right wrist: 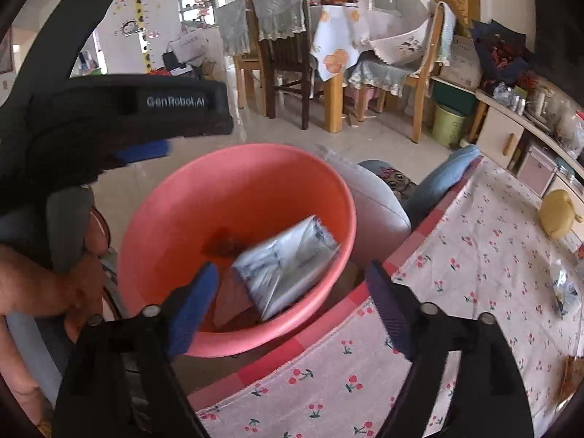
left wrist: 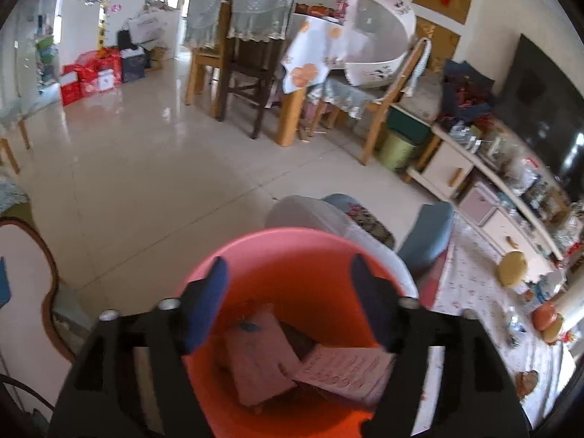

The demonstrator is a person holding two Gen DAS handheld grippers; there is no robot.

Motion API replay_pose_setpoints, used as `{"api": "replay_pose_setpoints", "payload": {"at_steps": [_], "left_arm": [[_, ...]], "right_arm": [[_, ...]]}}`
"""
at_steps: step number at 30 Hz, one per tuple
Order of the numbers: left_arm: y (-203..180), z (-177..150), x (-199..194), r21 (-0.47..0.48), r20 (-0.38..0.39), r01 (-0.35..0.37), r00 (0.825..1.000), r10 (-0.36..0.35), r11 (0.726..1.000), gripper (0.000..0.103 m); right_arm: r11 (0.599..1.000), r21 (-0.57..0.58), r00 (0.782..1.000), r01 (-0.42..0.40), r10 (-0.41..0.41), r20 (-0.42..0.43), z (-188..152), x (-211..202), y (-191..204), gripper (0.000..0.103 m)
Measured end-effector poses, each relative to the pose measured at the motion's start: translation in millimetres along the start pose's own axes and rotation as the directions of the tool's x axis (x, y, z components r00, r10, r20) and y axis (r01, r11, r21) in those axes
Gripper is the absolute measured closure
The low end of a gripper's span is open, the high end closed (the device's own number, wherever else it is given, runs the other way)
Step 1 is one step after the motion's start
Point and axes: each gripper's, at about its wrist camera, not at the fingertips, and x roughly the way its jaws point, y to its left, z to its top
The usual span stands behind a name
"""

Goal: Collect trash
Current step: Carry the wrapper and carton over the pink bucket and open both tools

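Beside the tabletop, pink basin with silver packet sits below both tongs, right tongs and left tongs wide, empty.

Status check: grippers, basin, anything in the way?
Left hand-held gripper open, over pink basin. Right hand-held gripper open, empty. Silver wrapper in basin. Nothing blocking.

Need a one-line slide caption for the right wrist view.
Open right claw above pink basin holding a silvery packet, beside the cherry-print tablecloth.

Black tool frames, blue pads, silver screws, "GenRobot.AI" lettering.
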Motion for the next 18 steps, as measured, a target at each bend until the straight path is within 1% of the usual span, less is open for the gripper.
{"api": "replay_pose_setpoints", "payload": {"at_steps": [2,4,8,10,13,18], "left_arm": [[-3,0,-1,0.016,0.012,-0.019,1.0,0.019,1.0,0.02],[-8,-1,-2,0.025,0.02,-0.011,1.0,0.011,1.0,0.017],[-22,-3,-6,0.059,0.032,0.001,0.999,-0.003,0.998,0.015],[-30,-6,-8,0.081,0.041,-0.006,0.999,0.003,0.997,0.014],[-42,-9,-11,0.118,0.054,0.003,0.999,-0.009,0.993,0.01],[-62,-14,-16,0.184,0.079,-0.003,0.997,-0.011,0.983,0.008]], "right_arm": [[1.0,0.018,1.0,0.021,-0.021,0.006,-6,-4,-6,0.014],[0.998,0.054,0.999,0.035,-0.036,0.009,-13,-11,-16,0.014],[0.992,0.115,0.998,0.06,-0.063,0.025,-20,-24,-37,0.014],[0.99,0.123,0.996,0.075,-0.079,0.031,-25,-32,-42,0.014],[0.987,0.126,0.994,0.096,-0.101,0.035,-33,-44,-50,0.014],[0.979,0.156,0.99,0.133,-0.139,0.029,-47,-59,-68,0.014]]}}
